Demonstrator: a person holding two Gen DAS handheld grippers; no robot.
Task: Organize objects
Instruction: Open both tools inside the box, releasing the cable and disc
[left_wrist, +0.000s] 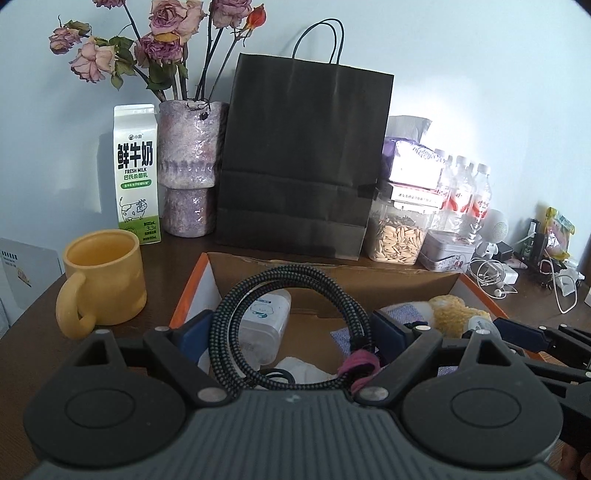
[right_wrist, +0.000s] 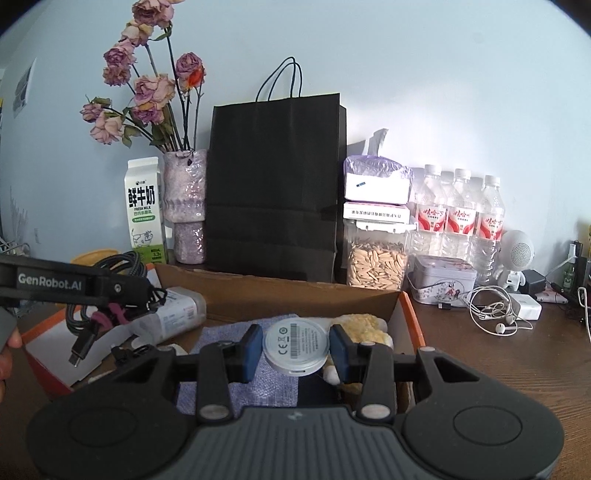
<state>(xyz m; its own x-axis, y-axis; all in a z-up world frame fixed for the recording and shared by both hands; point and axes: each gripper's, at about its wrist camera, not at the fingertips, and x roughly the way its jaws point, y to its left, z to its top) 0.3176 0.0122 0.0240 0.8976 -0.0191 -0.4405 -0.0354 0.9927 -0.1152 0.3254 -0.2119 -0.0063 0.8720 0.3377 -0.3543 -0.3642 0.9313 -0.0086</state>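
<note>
My left gripper (left_wrist: 291, 326) is shut on a coiled black braided cable (left_wrist: 280, 280) with a pink tie, the coil pressed between both blue pads. It hangs over the left half of an open cardboard box (left_wrist: 332, 264) with orange edges. In the right wrist view that cable (right_wrist: 92, 321) dangles from the left gripper (right_wrist: 122, 291). My right gripper (right_wrist: 295, 349) is shut on a round white disc (right_wrist: 295, 338) with a barcode, over the box's (right_wrist: 295, 295) right half. Inside lie a white plastic container (right_wrist: 173, 314), a blue-purple cloth (right_wrist: 229, 328) and a yellow plush (right_wrist: 365, 325).
Behind the box stand a milk carton (left_wrist: 136, 173), a vase of dried roses (left_wrist: 188, 166), a black paper bag (left_wrist: 303, 166) and a jar of seeds (left_wrist: 399, 236). A yellow mug (left_wrist: 103, 273) sits left of it. Right are water bottles (right_wrist: 458, 214), a tin (right_wrist: 443, 280) and earphones (right_wrist: 495, 310).
</note>
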